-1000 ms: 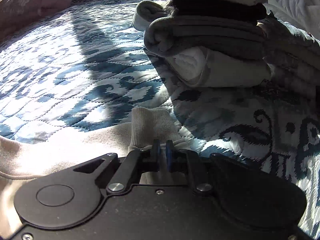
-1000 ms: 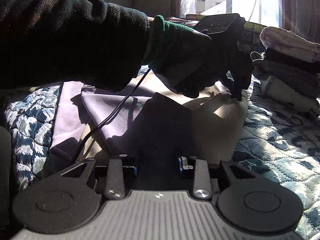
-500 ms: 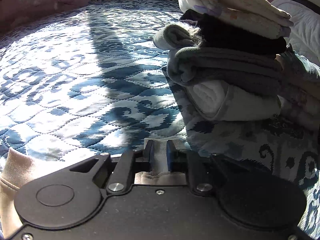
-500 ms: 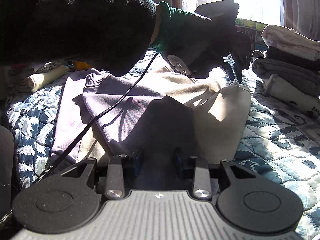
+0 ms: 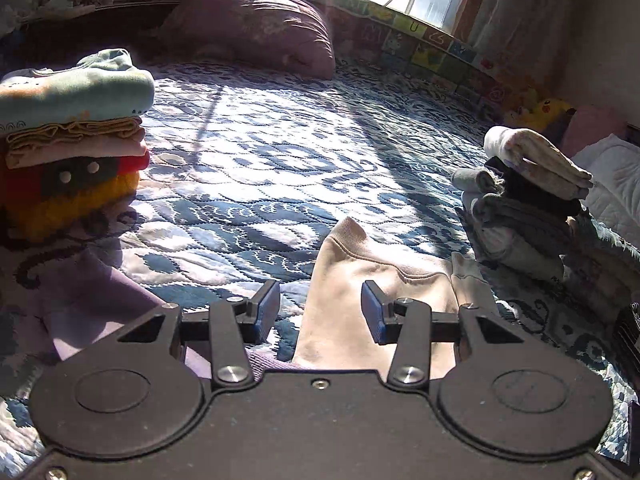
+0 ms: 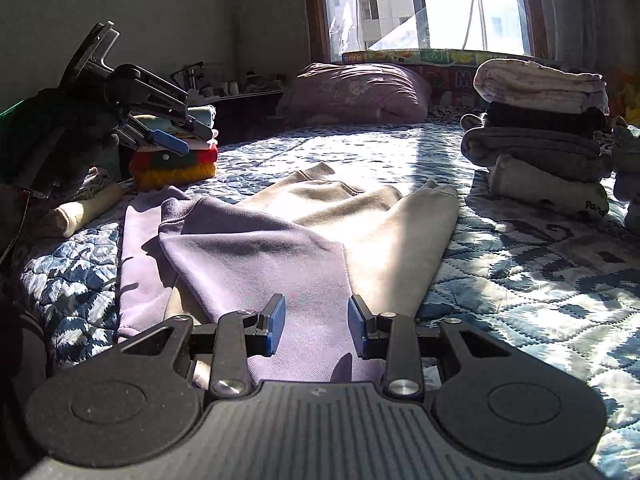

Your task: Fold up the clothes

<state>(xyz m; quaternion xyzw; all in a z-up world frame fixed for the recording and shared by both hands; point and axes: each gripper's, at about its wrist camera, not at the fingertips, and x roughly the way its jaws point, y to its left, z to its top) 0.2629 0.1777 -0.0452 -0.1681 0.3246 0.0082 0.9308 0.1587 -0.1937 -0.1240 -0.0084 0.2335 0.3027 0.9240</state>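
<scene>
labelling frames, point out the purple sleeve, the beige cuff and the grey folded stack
purple sleeve (image 6: 256, 256), right wrist view, mid-panel
beige cuff (image 5: 347, 236), left wrist view, ribbed end
grey folded stack (image 6: 536, 148), right wrist view, grey middle layer

The left tool (image 5: 320, 312) is black plastic. It has two flat blue pads (image 5: 269, 312) on thin black arms. Each arm has a shiny silver screw (image 5: 226, 373), and a small screw sits in the middle of the body. Two big round discs (image 5: 113, 397) stick out at 9 and 3 o'clock.

The right tool (image 6: 316, 328) looks the same, but its grey body has long ridges (image 6: 320, 420) on top.

In the right wrist view, at 9 o'clock, a hand in a dark glove (image 6: 52, 136) shows a green cuff edge. A thin black cable (image 6: 14, 232) hangs below it.
</scene>
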